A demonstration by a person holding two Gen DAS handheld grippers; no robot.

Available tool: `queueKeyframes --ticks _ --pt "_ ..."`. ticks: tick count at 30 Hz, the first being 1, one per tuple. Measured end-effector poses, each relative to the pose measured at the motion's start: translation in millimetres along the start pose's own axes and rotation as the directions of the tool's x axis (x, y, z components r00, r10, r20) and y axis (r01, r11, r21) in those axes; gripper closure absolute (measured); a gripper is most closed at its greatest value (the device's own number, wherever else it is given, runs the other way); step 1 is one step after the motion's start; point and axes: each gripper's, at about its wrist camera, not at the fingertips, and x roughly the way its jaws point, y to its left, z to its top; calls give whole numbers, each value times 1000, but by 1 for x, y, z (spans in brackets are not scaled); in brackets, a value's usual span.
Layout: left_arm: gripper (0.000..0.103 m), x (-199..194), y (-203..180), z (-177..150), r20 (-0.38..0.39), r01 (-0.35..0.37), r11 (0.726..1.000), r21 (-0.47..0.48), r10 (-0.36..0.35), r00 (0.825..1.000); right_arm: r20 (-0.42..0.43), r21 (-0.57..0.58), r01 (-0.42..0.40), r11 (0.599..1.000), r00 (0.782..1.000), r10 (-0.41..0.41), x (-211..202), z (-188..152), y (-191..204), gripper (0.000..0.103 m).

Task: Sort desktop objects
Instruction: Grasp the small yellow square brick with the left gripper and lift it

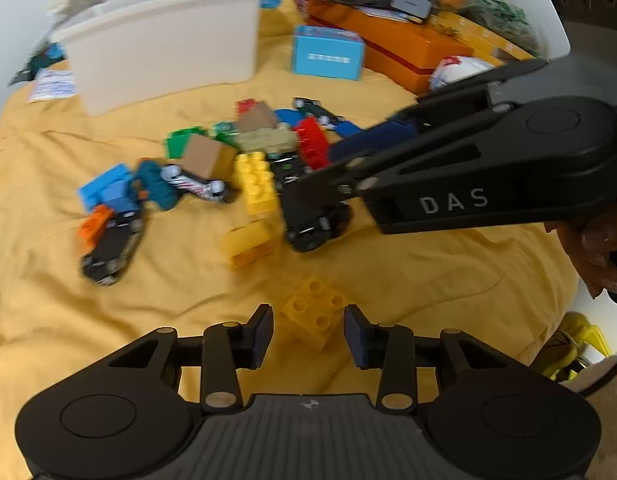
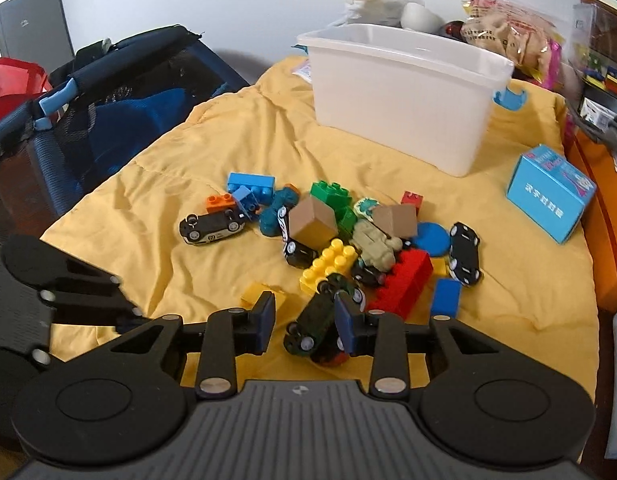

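Two claws over a heap of toys on the yellow cloth [image 2: 188, 152].

The left claw [image 1: 308, 330] stands partly open around a small yellow brick [image 1: 314, 312], pads apart from it. The right claw [image 2: 304, 320] is narrower, one pad against a dark green toy car [image 2: 316, 320]; whether it grips, I cannot tell. A white bin [image 2: 400, 96] stands behind the heap.

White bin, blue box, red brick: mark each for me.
white bin [image 2: 396, 104], right wrist view, on its front wall.
blue box [image 2: 548, 196], right wrist view, on its printed side face.
red brick [image 2: 408, 284], right wrist view, on its studded top.
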Motion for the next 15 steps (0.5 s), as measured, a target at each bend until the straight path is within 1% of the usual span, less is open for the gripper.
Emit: queueKeyframes --ticks 1,2,3,7,11,12,13,15 --pt "60 3 -1 2 1 12 1000 -2 -12 1000 0 0 0 1000 1000 0 0 0 0 66" --pt "64 6 0 2 8 17 1000 -9 -17 1000 -2 1 0 1000 1000 0 0 0 0 66" --pt "64 7 0 1 16 10 1000 -10 -10 1000 -6 2 -1 1000 1000 1 1 0 0 65" --pt "65 -1 -1 -5 8 -65 997 30 65 998 -28 2 -8 1000 1000 8 6 -2 3 66" --pt "65 -12 24 -18 -30 -150 988 -37 149 988 -29 -12 -39 999 999 39 13 -1 12 66" --pt "68 -14 32 -20 -34 -163 985 -63 162 986 -27 -18 -46 999 999 45 15 -1 16 66" --pt "68 -14 39 -20 -40 -174 982 -78 171 984 -30 -26 -53 998 998 52 19 0 20 67" --pt "68 -13 49 -19 -36 -169 980 -108 166 985 -43 -31 -57 998 998 56 29 1 26 68"
